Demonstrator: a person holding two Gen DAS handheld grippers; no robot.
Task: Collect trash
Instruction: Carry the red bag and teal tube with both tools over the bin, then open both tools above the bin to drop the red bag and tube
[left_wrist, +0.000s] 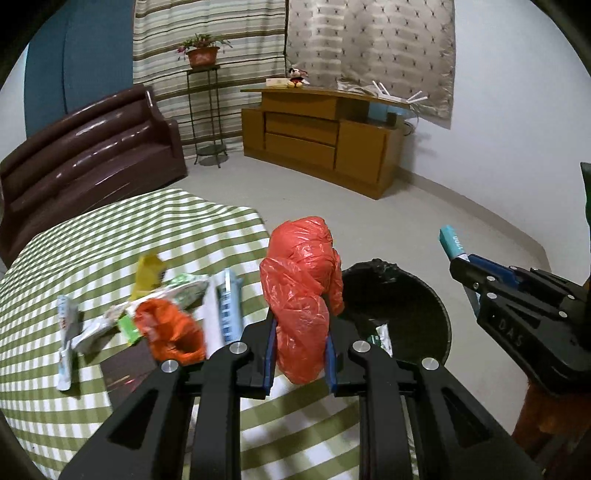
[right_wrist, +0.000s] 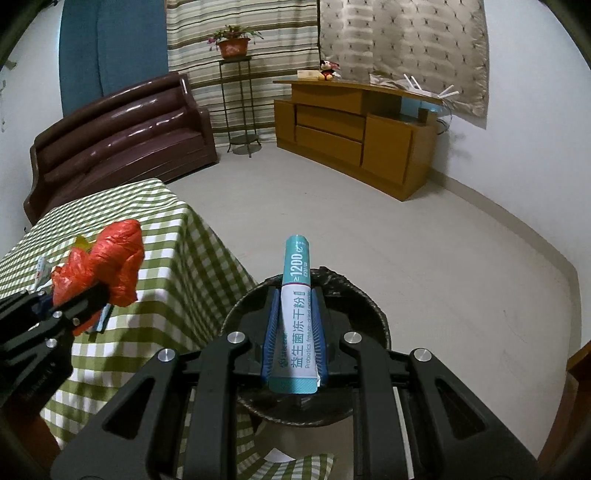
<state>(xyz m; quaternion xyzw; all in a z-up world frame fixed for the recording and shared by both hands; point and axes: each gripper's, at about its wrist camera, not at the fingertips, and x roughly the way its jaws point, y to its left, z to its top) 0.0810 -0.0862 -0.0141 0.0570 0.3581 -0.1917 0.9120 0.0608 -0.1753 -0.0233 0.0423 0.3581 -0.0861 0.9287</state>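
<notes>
Over the black bin (right_wrist: 373, 310): right gripper (right_wrist: 293, 332) clamping teal sachet (right_wrist: 297, 306), left gripper (left_wrist: 301, 354) pinching red bag (left_wrist: 301, 295); light bag risks drifting past rim.

Brown leather sofa (left_wrist: 88, 155), wooden cabinet (left_wrist: 317, 136), potted plant (left_wrist: 202, 51) (on a metal stand), striped curtain (left_wrist: 207, 26), pale floor (left_wrist: 369, 214)

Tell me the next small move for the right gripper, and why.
Probably open the right gripper and let go: it is shut on the teal sachet, which already hangs over the mouth of the black bin, so the sachet should drop straight in.
</notes>
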